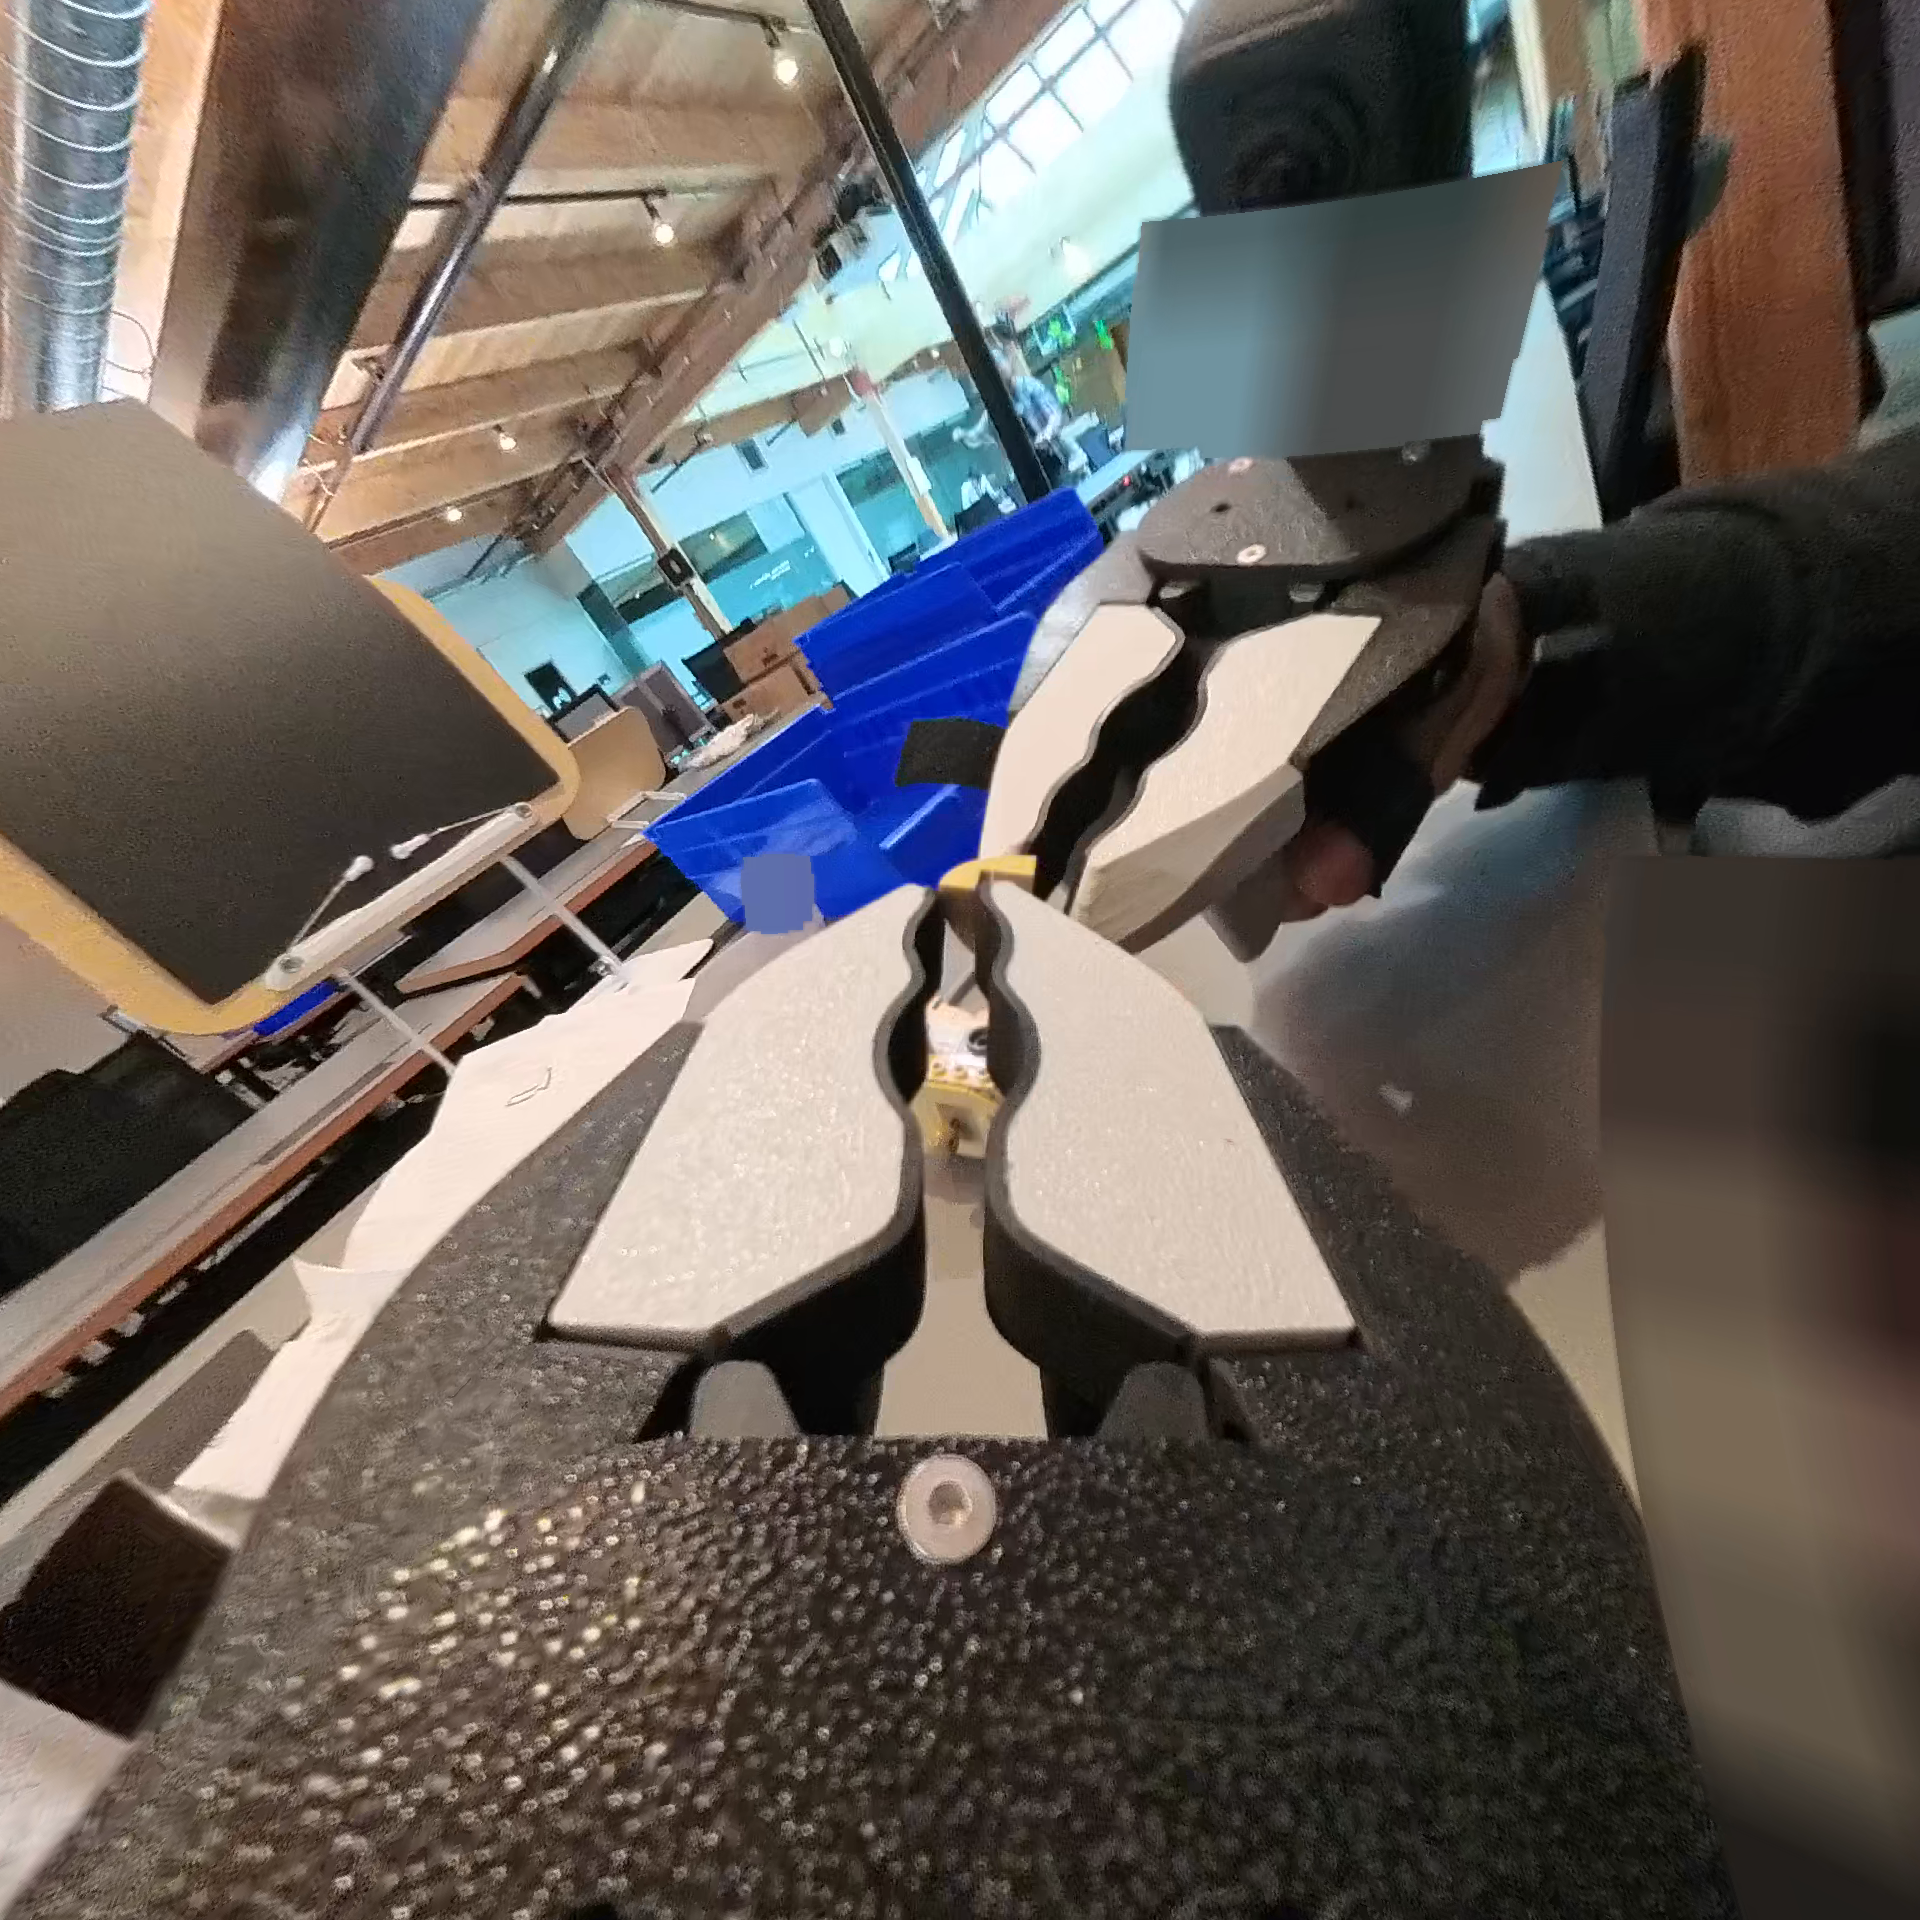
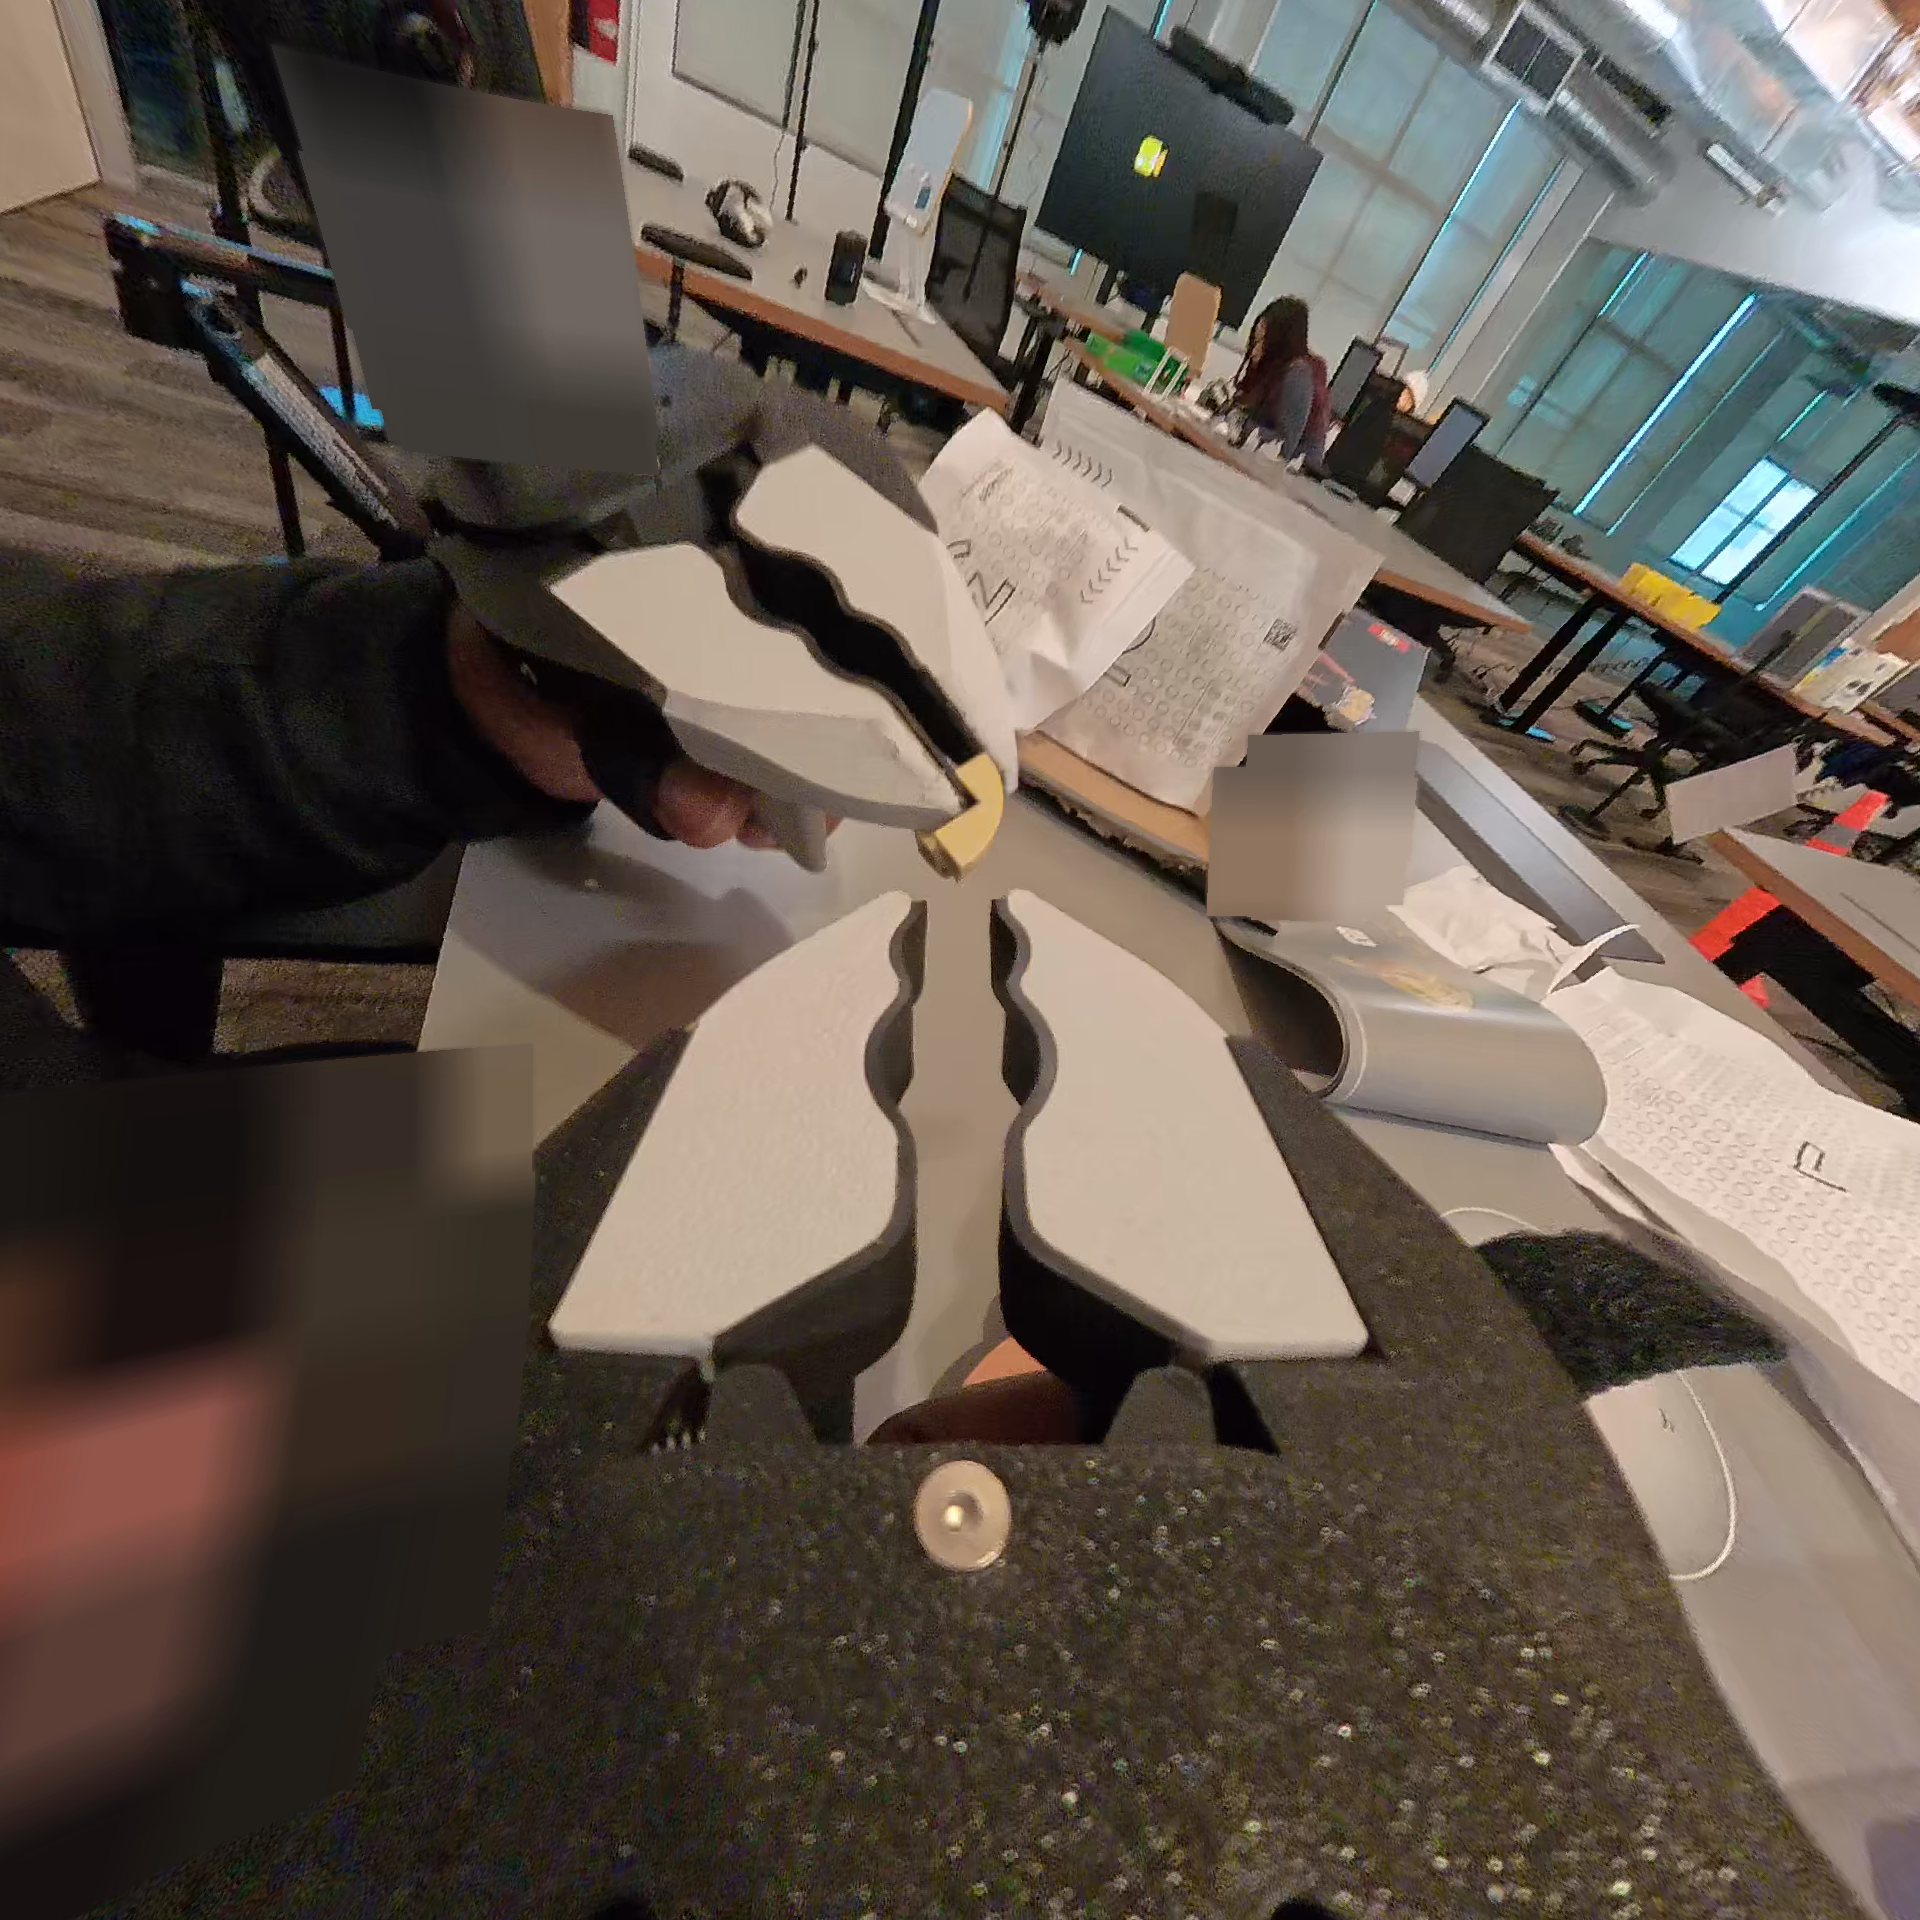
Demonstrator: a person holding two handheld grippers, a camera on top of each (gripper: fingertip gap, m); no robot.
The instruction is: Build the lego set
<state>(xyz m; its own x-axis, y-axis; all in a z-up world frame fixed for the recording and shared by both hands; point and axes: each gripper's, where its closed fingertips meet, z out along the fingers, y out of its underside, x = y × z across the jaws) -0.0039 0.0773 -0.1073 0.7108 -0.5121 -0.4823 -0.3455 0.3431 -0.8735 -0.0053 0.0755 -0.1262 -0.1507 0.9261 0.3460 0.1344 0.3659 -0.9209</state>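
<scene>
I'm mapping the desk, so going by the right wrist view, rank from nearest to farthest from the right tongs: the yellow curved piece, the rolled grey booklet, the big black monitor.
1. Yellow curved piece, just ahead.
2. Rolled grey booklet, right.
3. Big black monitor, far back.

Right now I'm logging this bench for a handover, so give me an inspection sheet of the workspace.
Surface: grey table, bare just ahead of the right gripper.
Job's things: small curved yellow piece, pinched at the left gripper's tips; another small yellow part shows between its fingers.
Clutter: printed white paper bags, curled grey booklet, crumpled paper, blue bins.
Grippers: left gripper shut on the yellow piece; right gripper open, empty, just short of that piece.
Cables: thin white cord at the right.
Surroundings: open office, desks, dark monitor, a seated person far off.
</scene>
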